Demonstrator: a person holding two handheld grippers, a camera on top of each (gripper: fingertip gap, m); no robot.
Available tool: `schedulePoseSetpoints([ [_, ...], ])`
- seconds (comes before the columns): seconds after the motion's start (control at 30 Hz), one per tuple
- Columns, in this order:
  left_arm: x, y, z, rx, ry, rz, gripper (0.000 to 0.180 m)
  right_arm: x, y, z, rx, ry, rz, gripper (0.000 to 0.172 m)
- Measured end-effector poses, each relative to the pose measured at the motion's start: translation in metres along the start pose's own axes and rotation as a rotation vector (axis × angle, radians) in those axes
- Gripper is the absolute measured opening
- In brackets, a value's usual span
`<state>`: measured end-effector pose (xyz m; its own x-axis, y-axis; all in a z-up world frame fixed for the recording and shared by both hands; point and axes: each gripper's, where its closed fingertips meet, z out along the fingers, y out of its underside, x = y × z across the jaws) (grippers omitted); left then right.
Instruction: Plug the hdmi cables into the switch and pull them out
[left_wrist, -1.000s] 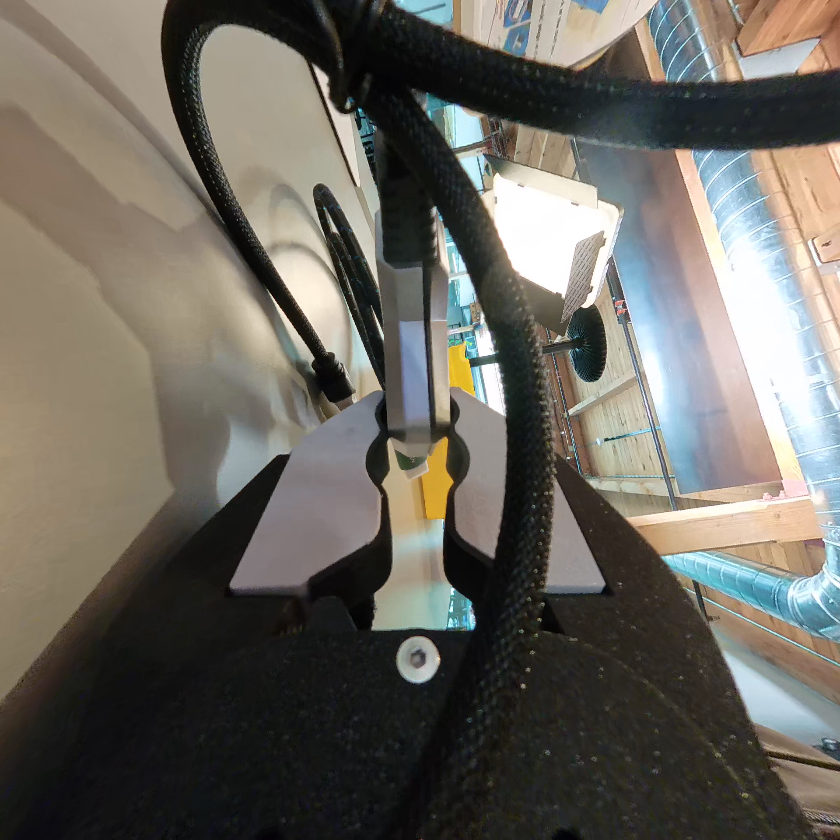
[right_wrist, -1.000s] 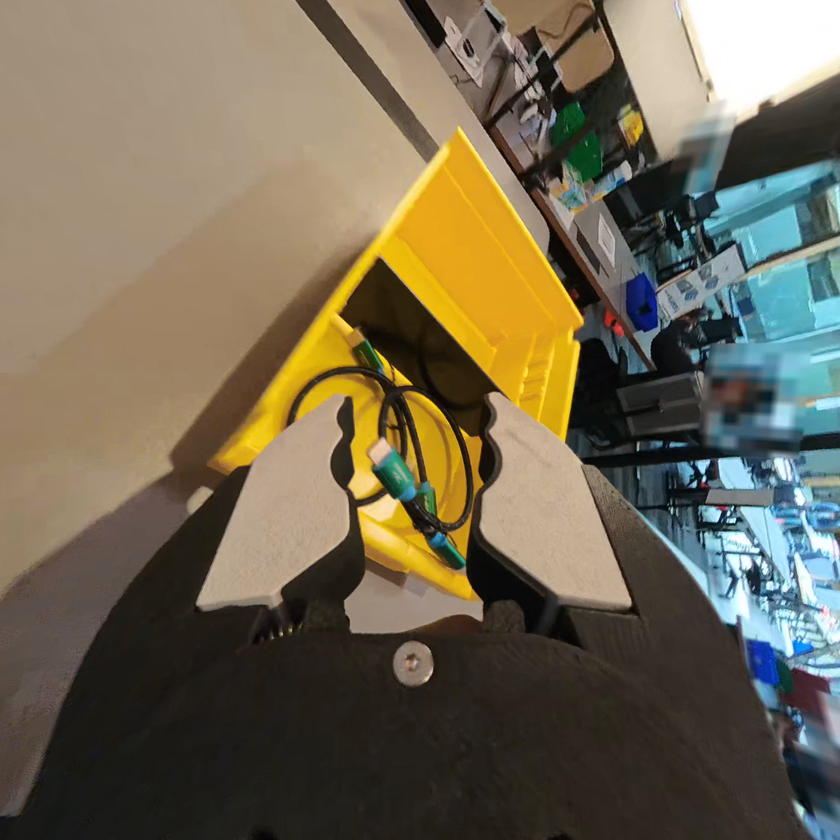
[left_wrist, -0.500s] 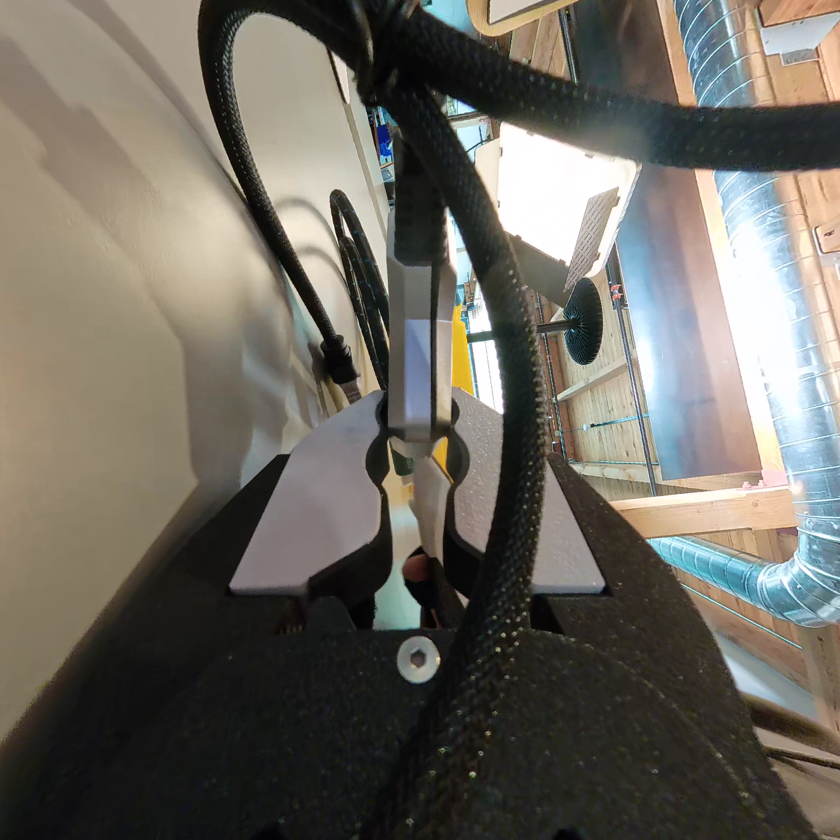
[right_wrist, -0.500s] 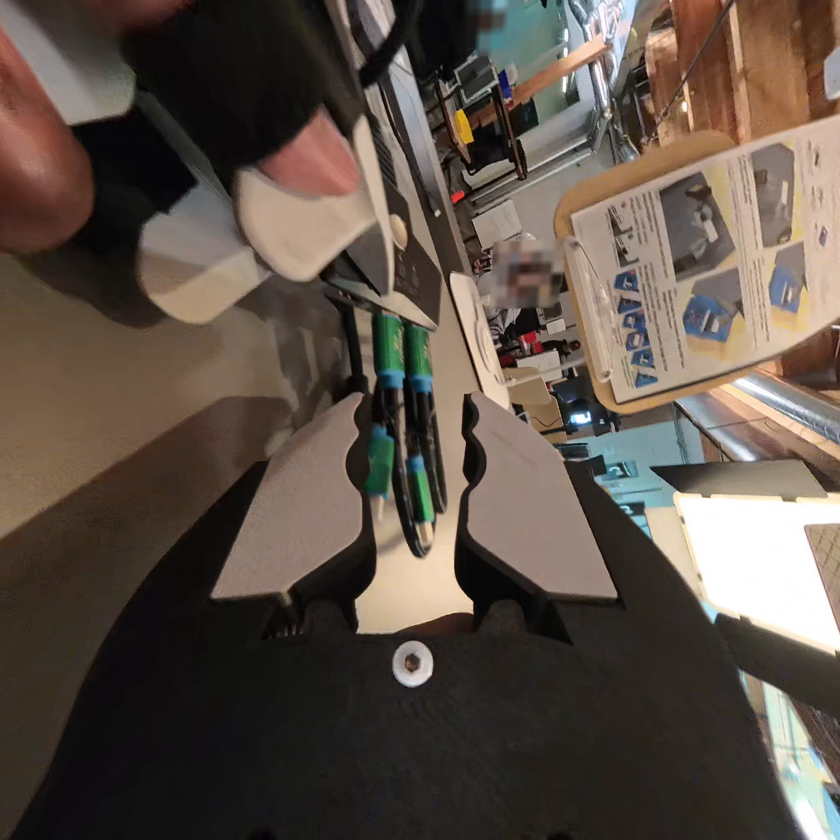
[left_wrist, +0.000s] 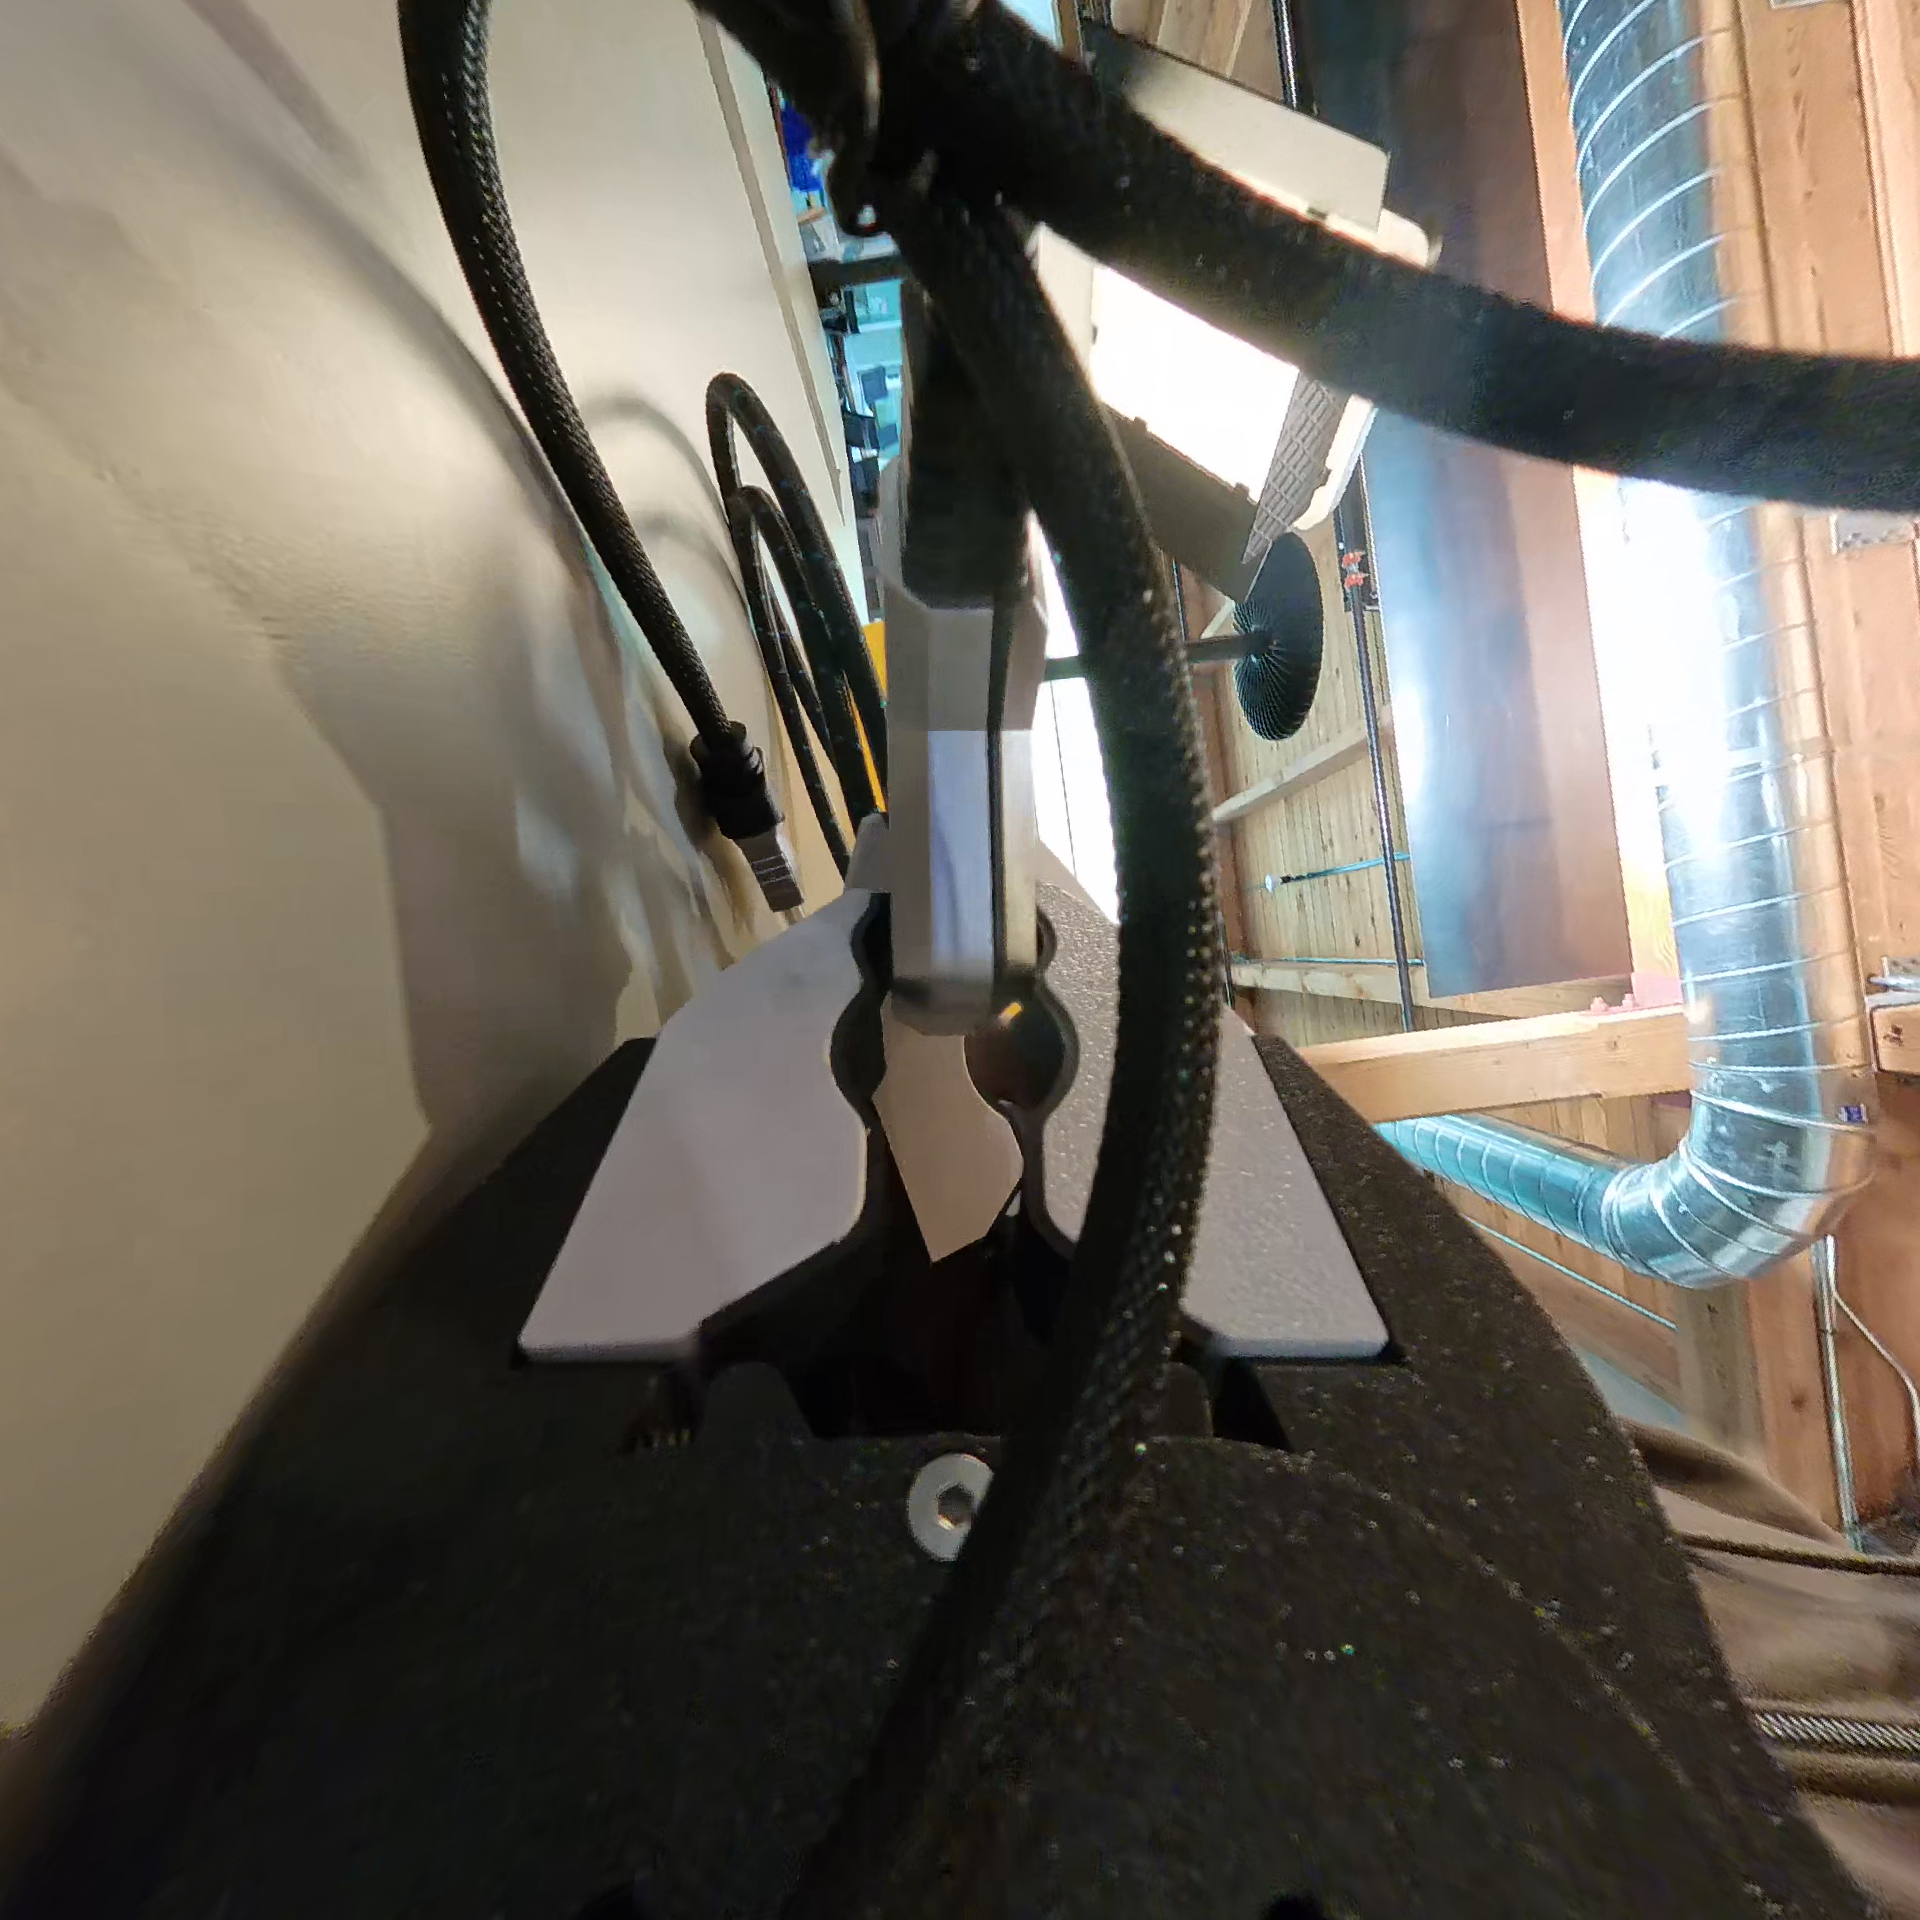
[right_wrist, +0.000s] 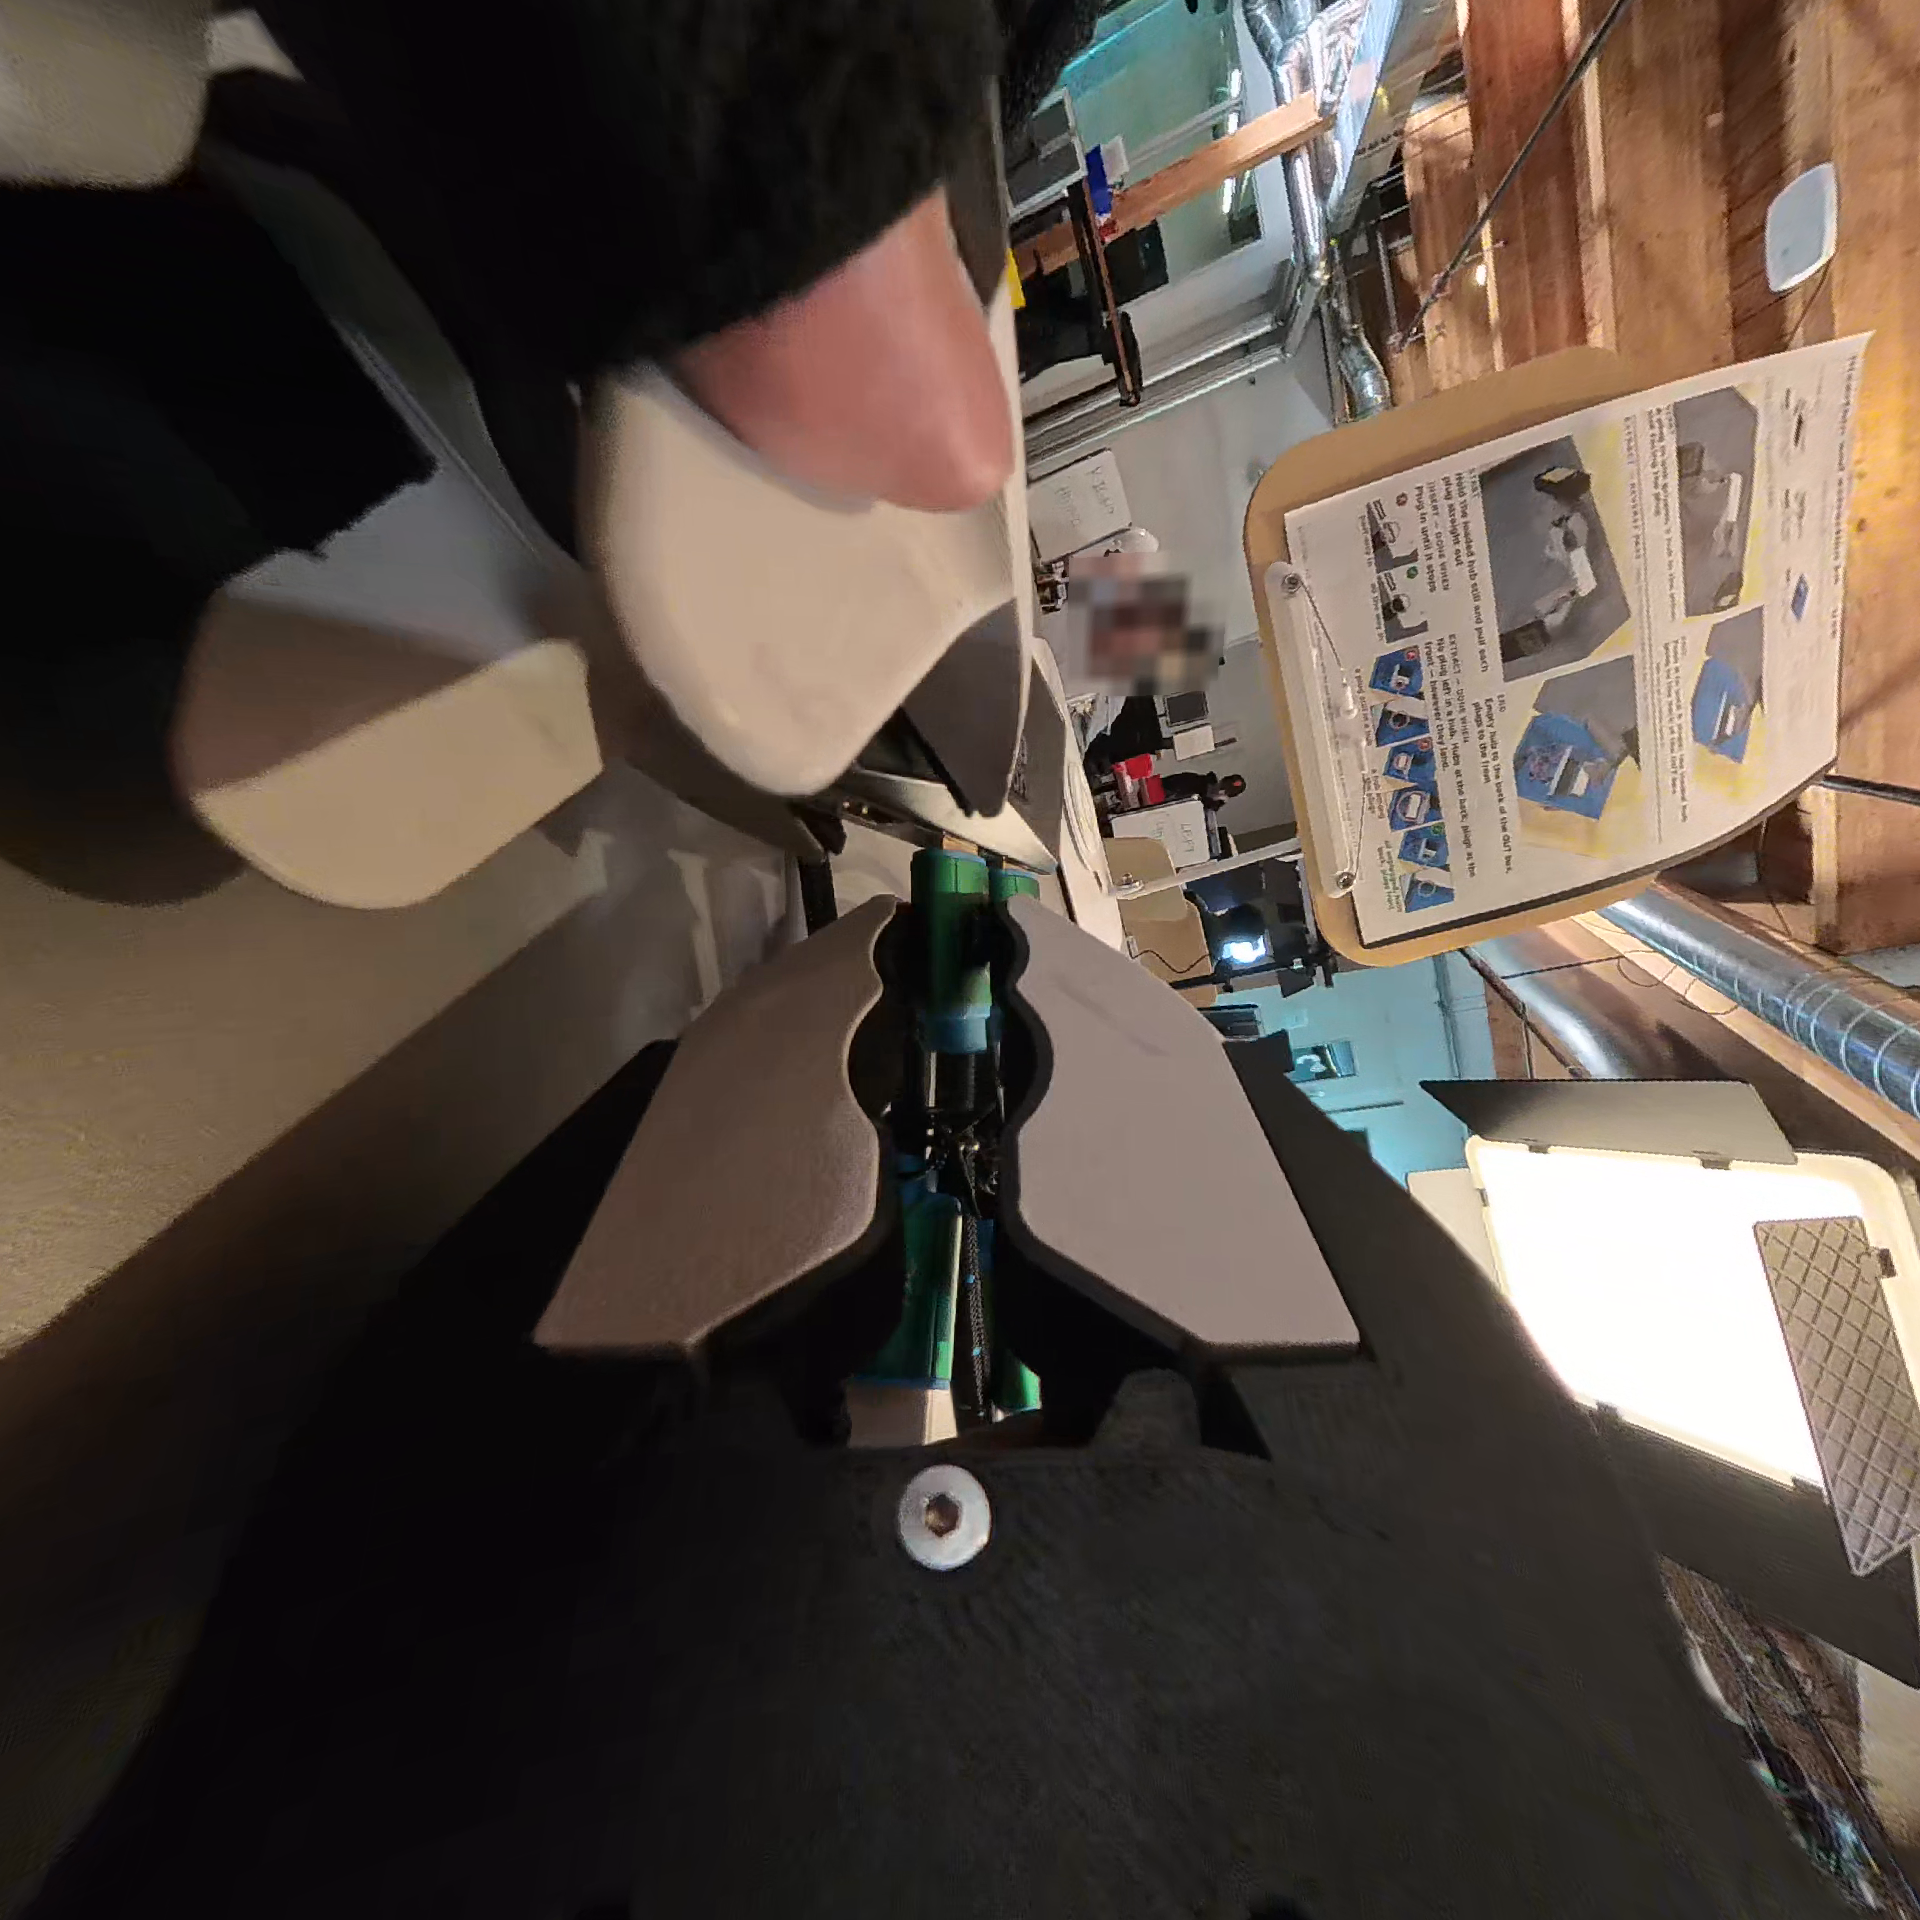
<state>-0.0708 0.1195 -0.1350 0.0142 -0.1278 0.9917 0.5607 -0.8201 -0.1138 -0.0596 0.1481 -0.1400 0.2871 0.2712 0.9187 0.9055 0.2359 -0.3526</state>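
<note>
My left gripper (left_wrist: 961, 971) is shut on a grey hub (left_wrist: 951, 821) and holds it upright beside the beige table (left_wrist: 260, 727). A thick black braided cable (left_wrist: 1132, 790) runs from the hub across the view. In the right wrist view the left gripper's pale fingers (right_wrist: 790, 644) clamp the hub (right_wrist: 935, 795), with a person's gloved fingertip (right_wrist: 862, 405) on them. My right gripper (right_wrist: 951, 940) is shut on a green plug (right_wrist: 940, 925) that sits in the hub's lower edge. A second green plug (right_wrist: 1013, 886) sits beside it. Their thin black cables and loose green plugs (right_wrist: 920, 1299) hang between my fingers.
A black cable with a silver plug (left_wrist: 753, 821) and a coiled black cable (left_wrist: 790, 582) lie on the table. A clipboard with a printed sheet (right_wrist: 1558, 644) stands at the right. A bright light panel (right_wrist: 1642, 1299) is beyond it. Metal ducts (left_wrist: 1714, 727) run along wooden walls. Left and right tips are no more than a few centimetres apart.
My right gripper swung from the yellow bin to the hub and its jaws closed from wide open onto the green plug. The left gripper kept its grip on the hub.
</note>
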Motion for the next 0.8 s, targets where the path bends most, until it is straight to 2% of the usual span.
schedulePoseSetpoints([
  [0.1,0.003,-0.002,-0.001,-0.027,0.028,-0.009,0.025,0.001,0.0,-0.001,0.01,-0.007,0.016,0.014],
  [0.17,0.001,-0.01,-0.004,0.001,0.028,-0.017,0.036,0.002,0.002,-0.002,0.01,-0.007,0.023,0.013],
  [0.33,0.001,-0.019,-0.002,0.035,0.0,0.031,0.043,0.0,0.001,-0.002,0.017,-0.022,0.027,0.013],
  [0.43,-0.001,-0.021,0.005,0.032,-0.015,0.048,0.039,-0.006,-0.005,-0.004,0.058,-0.052,0.009,0.014],
  [0.5,-0.006,-0.024,0.006,0.047,-0.041,0.035,0.024,-0.009,-0.008,-0.005,0.067,-0.054,-0.018,0.014],
  [0.67,-0.006,-0.023,0.01,0.056,-0.072,0.059,0.023,-0.007,-0.01,-0.005,0.017,-0.027,-0.081,0.017],
  [0.8,-0.008,-0.018,0.012,0.048,-0.072,0.035,0.023,-0.008,-0.01,-0.004,0.006,-0.03,-0.063,0.013],
])
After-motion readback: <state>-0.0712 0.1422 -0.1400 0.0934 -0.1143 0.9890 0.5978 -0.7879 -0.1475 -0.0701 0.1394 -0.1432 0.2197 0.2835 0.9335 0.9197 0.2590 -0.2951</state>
